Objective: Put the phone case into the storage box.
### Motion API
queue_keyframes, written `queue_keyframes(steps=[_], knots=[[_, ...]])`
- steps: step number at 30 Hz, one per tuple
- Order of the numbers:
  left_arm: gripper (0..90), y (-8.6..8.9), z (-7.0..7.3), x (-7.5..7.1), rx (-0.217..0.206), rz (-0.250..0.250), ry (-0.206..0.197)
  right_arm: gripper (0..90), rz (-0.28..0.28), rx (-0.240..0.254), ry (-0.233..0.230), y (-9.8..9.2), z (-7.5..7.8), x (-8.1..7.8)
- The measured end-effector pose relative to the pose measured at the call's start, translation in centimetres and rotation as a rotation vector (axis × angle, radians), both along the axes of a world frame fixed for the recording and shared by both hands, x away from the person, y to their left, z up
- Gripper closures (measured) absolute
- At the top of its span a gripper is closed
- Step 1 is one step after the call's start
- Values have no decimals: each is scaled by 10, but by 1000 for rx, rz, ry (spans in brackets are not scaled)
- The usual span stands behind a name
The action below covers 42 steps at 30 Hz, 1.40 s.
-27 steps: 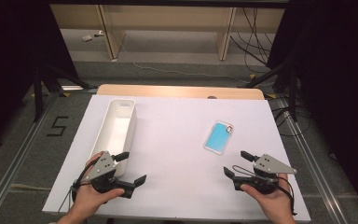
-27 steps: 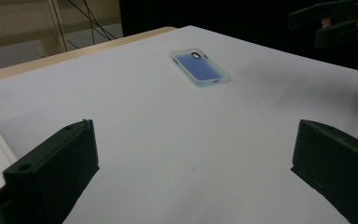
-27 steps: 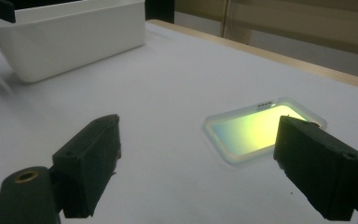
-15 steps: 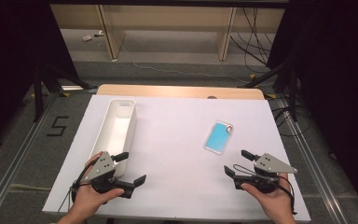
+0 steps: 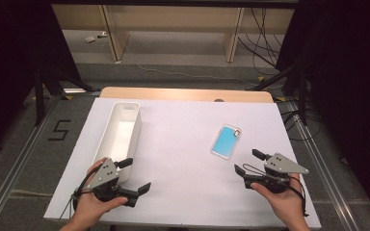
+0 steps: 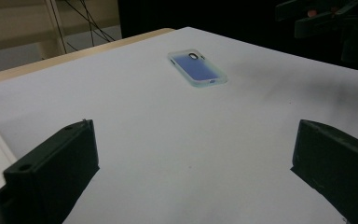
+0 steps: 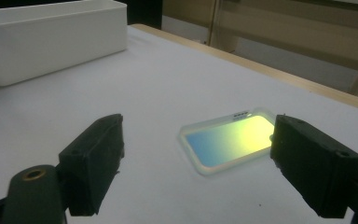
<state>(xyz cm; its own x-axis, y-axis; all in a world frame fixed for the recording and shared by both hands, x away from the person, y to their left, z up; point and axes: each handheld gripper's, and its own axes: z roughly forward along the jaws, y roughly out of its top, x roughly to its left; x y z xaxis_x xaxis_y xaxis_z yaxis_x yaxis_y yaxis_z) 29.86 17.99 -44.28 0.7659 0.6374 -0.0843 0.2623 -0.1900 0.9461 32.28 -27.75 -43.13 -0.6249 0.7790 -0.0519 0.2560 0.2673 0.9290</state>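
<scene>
A blue phone in a clear case [image 5: 226, 141] lies flat on the white table [image 5: 183, 144], right of centre; it also shows as the phone [image 6: 197, 68] and the phone [image 7: 228, 140] in the gripper views. My right gripper [image 5: 248, 162] hovers just near of it, open and empty, pointing toward the phone. My left gripper [image 5: 135, 174] sits at the near left beside the bin, open with nothing between its jaws. A long white bin [image 5: 120, 131] stands empty at the left.
The table's wooden far edge [image 5: 188, 94] runs along the back. Beyond it are the floor, shelf legs and cables. The other hand's gripper [image 6: 326, 18] shows far off in the left gripper view. The white bin [image 7: 51, 42] shows at the upper left of the right gripper view.
</scene>
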Motion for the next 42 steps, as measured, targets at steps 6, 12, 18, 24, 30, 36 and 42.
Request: queue_keyframes(steps=[6,12,18,24,30,36,42], knots=[[0,0,0,0,1,-2,-4,185,-13,-4,-9,1,3,12],[0,1,0,0,2,-3,-6,190,-20,-6,-16,7,9,32],[0,1,0,0,0,-5,-4,201,-36,-14,-5,10,13,49],[0,0,0,0,-6,-4,2,398,-38,-35,9,13,13,59],[0,1,0,1,3,-14,-11,780,-13,-71,68,18,16,73],[0,0,0,0,-11,-1,5,900,17,-139,143,36,14,93],[0,1,0,1,1,-14,-11,900,45,-171,205,53,8,109]])
